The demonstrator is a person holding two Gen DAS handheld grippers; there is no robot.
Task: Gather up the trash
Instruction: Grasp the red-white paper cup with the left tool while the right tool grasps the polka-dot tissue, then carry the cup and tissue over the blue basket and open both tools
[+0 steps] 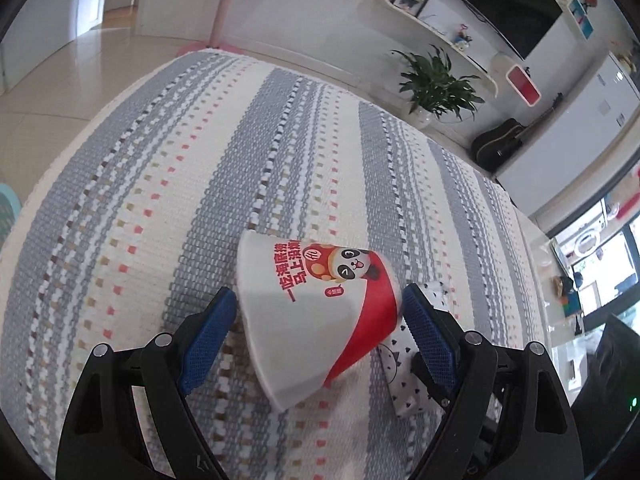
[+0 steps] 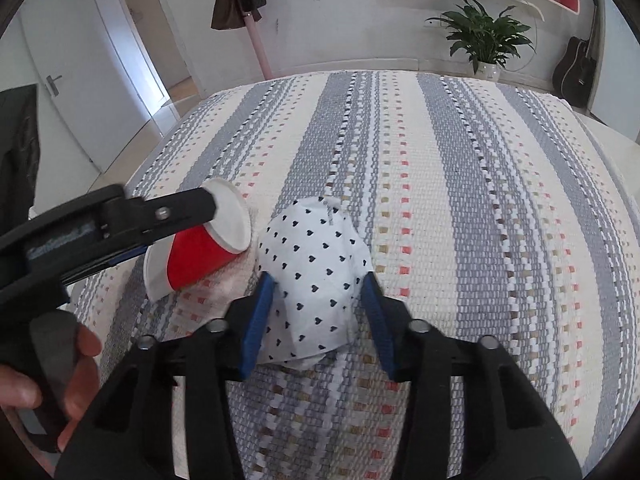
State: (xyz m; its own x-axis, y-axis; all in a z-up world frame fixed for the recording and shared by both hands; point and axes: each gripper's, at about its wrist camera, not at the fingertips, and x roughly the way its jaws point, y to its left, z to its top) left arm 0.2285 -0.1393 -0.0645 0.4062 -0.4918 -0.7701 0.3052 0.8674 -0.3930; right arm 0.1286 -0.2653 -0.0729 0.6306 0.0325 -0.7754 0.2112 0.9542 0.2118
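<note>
Your left claw (image 1: 316,322) stands open around the paper cup (image 1: 320,312), lying on the rug (image 1: 160,200) and printed with a panda and red Chinese lettering. Your right claw (image 2: 318,316) gapes astride the heart-print wrapper (image 2: 316,264); striped rug stretches open ahead.

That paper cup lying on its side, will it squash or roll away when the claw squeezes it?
The paper cup looks thin-walled and empty, so it is probably light and may dent under a firm squeeze. Lying on its side on the woven rug, its tapered shape would likely roll in a curve if nudged.
</note>
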